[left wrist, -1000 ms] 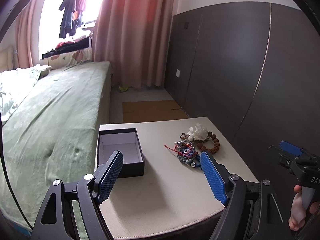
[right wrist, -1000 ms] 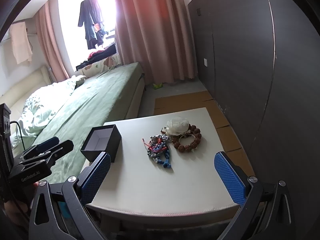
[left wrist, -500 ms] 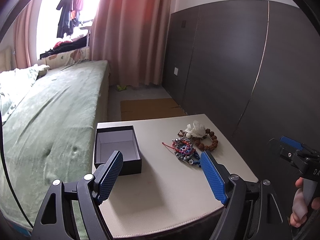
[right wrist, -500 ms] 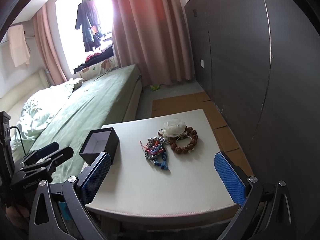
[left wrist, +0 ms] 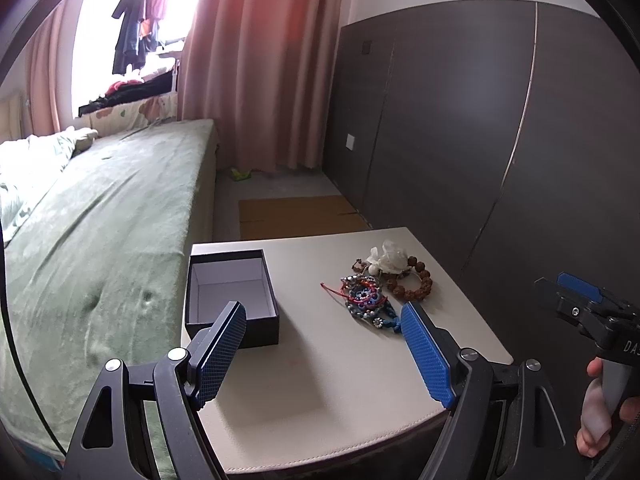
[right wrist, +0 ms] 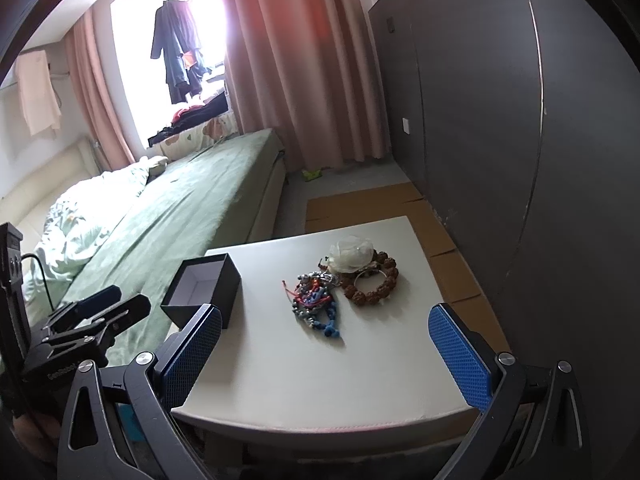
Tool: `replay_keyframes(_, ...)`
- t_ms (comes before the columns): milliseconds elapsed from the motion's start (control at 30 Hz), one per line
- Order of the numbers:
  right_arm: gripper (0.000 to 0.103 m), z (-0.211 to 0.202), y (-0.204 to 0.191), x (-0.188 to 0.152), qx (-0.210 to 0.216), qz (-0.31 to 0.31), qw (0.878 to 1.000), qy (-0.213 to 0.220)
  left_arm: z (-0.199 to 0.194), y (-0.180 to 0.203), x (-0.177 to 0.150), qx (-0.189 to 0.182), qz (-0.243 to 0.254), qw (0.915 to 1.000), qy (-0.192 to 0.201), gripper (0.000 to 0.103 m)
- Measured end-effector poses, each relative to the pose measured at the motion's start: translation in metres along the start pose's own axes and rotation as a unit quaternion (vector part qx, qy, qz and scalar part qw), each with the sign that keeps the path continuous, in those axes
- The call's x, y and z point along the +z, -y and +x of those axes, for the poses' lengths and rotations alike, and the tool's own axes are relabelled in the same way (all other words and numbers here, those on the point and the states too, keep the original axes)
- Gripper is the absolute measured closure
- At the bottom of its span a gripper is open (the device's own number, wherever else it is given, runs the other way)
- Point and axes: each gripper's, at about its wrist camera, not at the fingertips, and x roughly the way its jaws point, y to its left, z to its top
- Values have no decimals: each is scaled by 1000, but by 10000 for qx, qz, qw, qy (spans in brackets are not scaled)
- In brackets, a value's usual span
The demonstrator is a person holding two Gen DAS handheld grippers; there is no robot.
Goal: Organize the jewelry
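An open black box [left wrist: 232, 292] with a pale inside sits at the left of a small beige table [left wrist: 320, 380]; it also shows in the right wrist view [right wrist: 204, 280]. A pile of jewelry lies at the table's right: blue and red beaded bracelets [left wrist: 366, 298] [right wrist: 316, 300], a brown bead bracelet [left wrist: 412, 284] [right wrist: 372, 284] and a white flower piece [left wrist: 388, 258] [right wrist: 350, 254]. My left gripper [left wrist: 322, 350] is open and empty above the table's near part. My right gripper [right wrist: 324, 356] is open and empty near the front edge.
A bed with a green cover [left wrist: 92, 240] lies along the table's left side. A dark wall panel [left wrist: 460, 120] stands close on the right. Flat cardboard [left wrist: 296, 216] lies on the floor beyond the table. Pink curtains [left wrist: 260, 60] hang at the back.
Both grippers have drifted slightly, so the table and jewelry sit a little differently in each view. Both stay open and empty. Nothing on the table has moved.
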Motion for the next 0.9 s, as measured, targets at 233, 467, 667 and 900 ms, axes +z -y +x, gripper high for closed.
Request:
replay_keyframes(233,0,3,4,2,-60,11,10000,-20,-1,-1,-1,-20,-14,10000,-7,23)
replay_keyframes(467,0,4,2,3,-71,-1,10000,-25,-3,-3,1,-32,-46,10000,8,23)
replay_keyframes(667,0,6,1,2,-71,-26,10000,-33,-1,-4,1,-64,-110,9999,0,23)
replay_keyframes(900,0,7,0,2,-54,-33,10000,-38,5,-7,3,-81,-146,9999,-38,23)
